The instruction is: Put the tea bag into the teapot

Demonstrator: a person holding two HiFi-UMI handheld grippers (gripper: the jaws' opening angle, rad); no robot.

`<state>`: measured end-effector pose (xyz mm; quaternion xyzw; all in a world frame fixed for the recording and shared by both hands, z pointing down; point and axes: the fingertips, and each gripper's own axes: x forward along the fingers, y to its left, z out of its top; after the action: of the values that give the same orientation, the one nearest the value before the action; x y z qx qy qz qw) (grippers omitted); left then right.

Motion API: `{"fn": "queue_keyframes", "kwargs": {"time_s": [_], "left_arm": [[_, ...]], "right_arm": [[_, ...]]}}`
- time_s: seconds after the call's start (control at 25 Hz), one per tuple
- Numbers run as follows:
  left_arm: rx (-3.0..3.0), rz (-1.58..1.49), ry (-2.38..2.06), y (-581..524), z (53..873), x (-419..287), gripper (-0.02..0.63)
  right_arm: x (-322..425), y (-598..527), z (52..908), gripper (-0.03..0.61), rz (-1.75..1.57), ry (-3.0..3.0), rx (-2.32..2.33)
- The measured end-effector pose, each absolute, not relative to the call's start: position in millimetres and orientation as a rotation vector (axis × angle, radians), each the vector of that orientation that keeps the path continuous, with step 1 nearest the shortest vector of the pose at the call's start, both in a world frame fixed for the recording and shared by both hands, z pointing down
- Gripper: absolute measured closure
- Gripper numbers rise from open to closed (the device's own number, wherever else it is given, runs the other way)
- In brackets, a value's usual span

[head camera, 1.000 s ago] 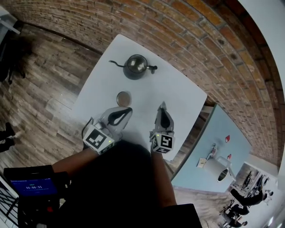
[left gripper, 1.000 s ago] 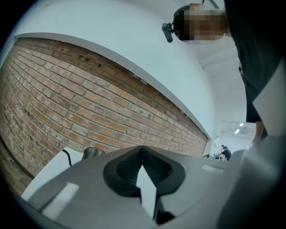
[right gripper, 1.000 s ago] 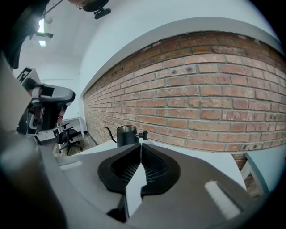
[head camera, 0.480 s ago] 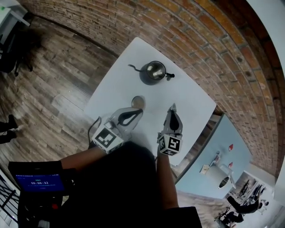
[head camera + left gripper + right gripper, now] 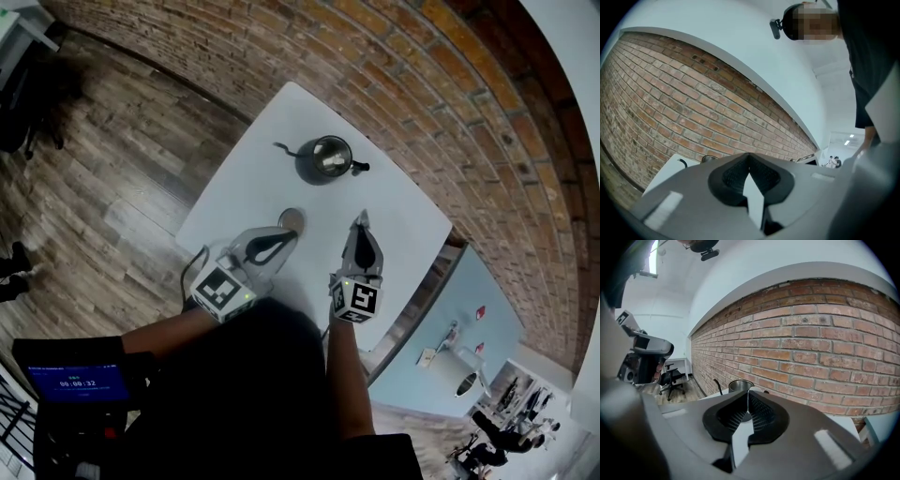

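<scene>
Head view, with both tongs over the near half of the white table. The left gripper has its jaws closed tip to tip with nothing between them. Its tip lies just at 6 o'clock of a small round dish; contact cannot be told. The right gripper is likewise closed and empty, pointing toward 12 o'clock. The metal teapot stands at 12 o'clock of both, well apart, spout toward 9 o'clock, handle toward 3 o'clock. The tea bag is too small to make out.
</scene>
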<state>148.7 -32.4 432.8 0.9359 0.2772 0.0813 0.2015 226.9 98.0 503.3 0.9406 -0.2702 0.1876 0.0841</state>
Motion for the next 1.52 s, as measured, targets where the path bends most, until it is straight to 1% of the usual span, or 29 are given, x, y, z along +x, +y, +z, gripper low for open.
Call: {"fn": "queue_keyframes", "kwargs": {"time_s": [0.52, 1.52], "left_arm": [[2.641, 0.229, 0.837, -25.6, 432.4, 146.8, 0.614], [2.668, 0.266, 0.677, -54.4, 444.2, 145.3, 0.614]], "right_arm": [[238.8, 79.0, 493.1, 0.572, 0.536, -0.850, 2.820], [283.8, 41.0, 482.2, 0.571, 0.487, -0.949, 2.817]]}}
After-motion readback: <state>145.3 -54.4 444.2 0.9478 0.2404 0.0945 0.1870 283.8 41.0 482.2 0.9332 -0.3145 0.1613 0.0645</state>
